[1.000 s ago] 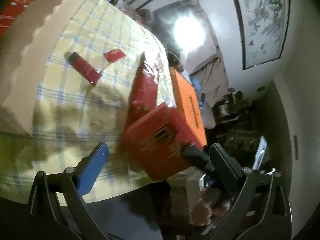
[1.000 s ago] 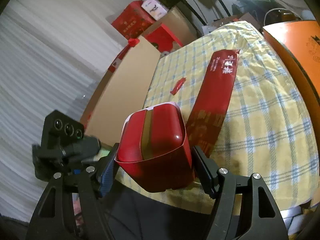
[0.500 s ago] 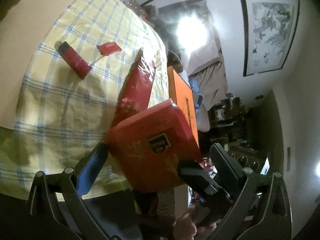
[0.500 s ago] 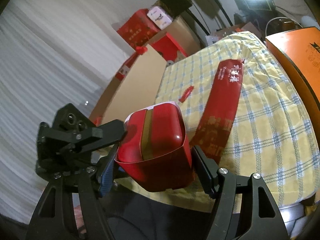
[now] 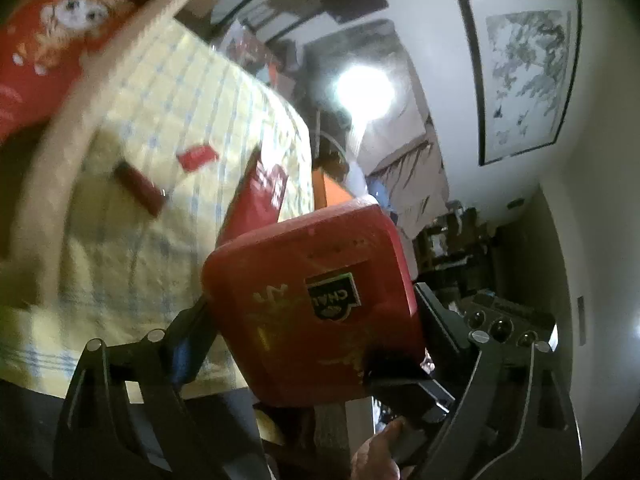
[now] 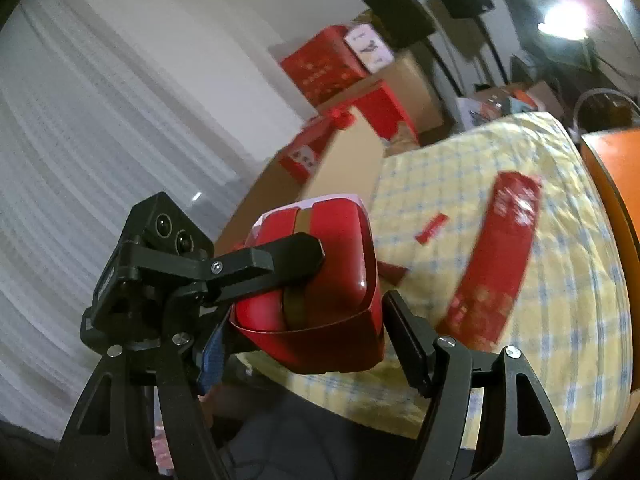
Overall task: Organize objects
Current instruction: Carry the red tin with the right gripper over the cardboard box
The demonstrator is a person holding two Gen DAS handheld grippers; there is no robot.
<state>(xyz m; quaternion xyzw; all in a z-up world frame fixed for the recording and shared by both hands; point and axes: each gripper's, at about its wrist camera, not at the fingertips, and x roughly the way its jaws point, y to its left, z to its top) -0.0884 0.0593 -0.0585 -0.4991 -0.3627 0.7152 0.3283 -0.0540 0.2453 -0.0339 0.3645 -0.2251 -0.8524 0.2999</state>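
A red tin (image 5: 312, 312) with a dark label hangs above the near edge of the yellow checked table (image 5: 168, 112). My right gripper (image 6: 308, 316) is shut on the red tin (image 6: 332, 240), one finger on each side. My left gripper (image 5: 311, 300) is closing on the same tin, and both its fingers touch the tin's edges. One left finger (image 6: 280, 260) lies across the tin's face in the right wrist view. A right finger (image 5: 400, 380) shows at the tin's lower corner in the left wrist view.
On the cloth lie a long red packet (image 6: 496, 256), a small red packet (image 6: 432, 229) and a red stick-shaped item (image 5: 138, 188). An orange box (image 6: 612, 168) sits at the table's right edge. Cardboard (image 6: 340, 168) and red cartons (image 6: 324, 64) stand beyond. A hand (image 5: 376, 460) shows below.
Both grippers have risen with the tin. The left gripper has come in from the left, and its fingers have closed in from wide apart onto the tin's edges.
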